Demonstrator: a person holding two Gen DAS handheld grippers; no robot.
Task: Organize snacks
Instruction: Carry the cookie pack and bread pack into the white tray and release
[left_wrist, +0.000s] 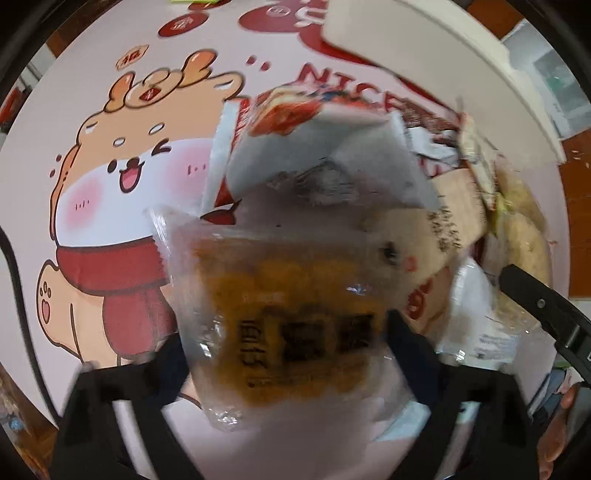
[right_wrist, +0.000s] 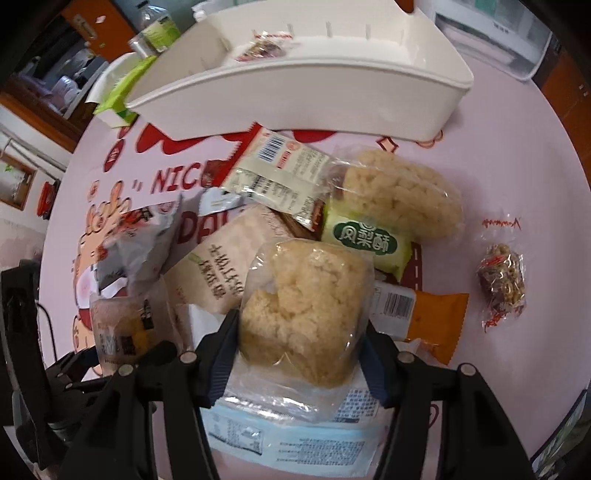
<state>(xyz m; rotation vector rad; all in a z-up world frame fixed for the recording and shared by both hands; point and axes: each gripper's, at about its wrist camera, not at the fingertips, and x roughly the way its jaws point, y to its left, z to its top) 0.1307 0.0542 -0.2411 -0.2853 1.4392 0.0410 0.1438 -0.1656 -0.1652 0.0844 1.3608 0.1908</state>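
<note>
My left gripper (left_wrist: 284, 354) is shut on a clear-wrapped orange-brown cake packet (left_wrist: 288, 314), held above the table; the same packet shows in the right wrist view (right_wrist: 122, 328). My right gripper (right_wrist: 299, 350) is shut on a clear bag of pale puffed rice cake (right_wrist: 303, 314) at the near side of the snack pile. The pile holds a second rice cake bag (right_wrist: 402, 192), a green pineapple-cake packet (right_wrist: 365, 240), a beige packet (right_wrist: 218, 266), a barcode packet (right_wrist: 280, 170) and an orange packet (right_wrist: 432, 317). A white organizer tray (right_wrist: 332, 92) stands behind it, with one nut snack (right_wrist: 264, 48) inside.
A wrapped nut bar (right_wrist: 502, 284) lies alone at the right on the pink cartoon tablecloth (right_wrist: 517, 166). A grey-white wrapper (left_wrist: 325, 155) lies past the left gripper. A green packet (right_wrist: 122, 92) and a bottle (right_wrist: 155, 29) sit left of the tray. The tray's corner shows in the left wrist view (left_wrist: 443, 55).
</note>
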